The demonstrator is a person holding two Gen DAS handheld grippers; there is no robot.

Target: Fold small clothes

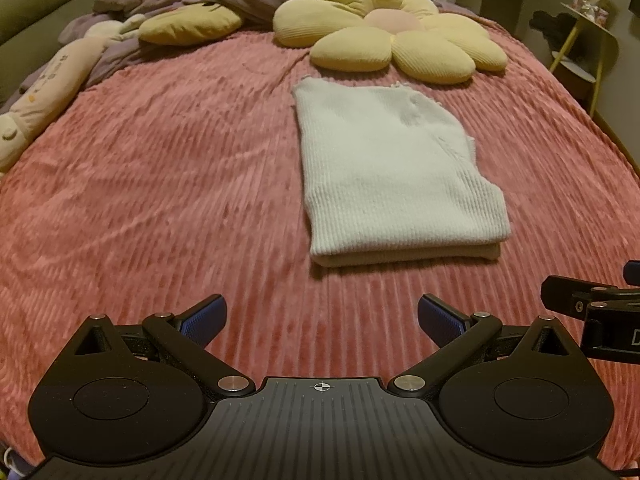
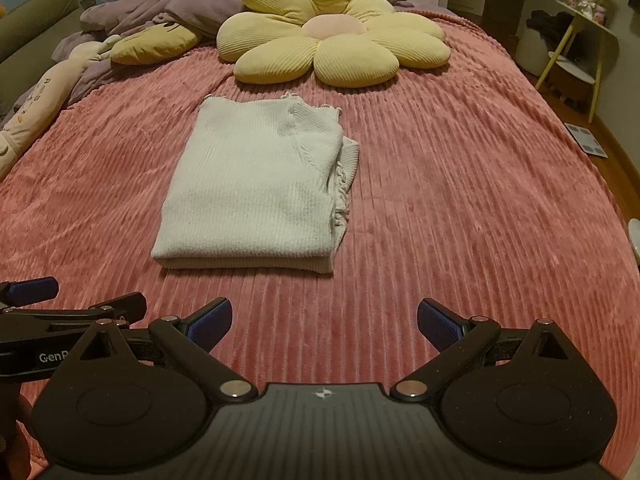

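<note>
Nearest the left wrist camera, the left gripper was held level just above the pink ribbed bedspread, with its blue-padded fingers spread wide and nothing held between them. It was pointed up the bed towards the headboard end. At the right edge of this view, part of the right gripper was seen just beside it, at about the same height. The folded white knit garment was laid flat on the bedspread ahead and slightly to the right, apart from both grippers, its folded edge facing the camera. Beyond it, a yellow flower cushion was resting near the far end.

Closest in the right wrist view, the right gripper was likewise held level over the bedspread, jaws fully parted and empty. The left gripper was seen at the left edge, alongside. The garment was positioned ahead and to the left, untouched, with loose layered edges visible along its right side. The flower cushion lay behind it.
</note>
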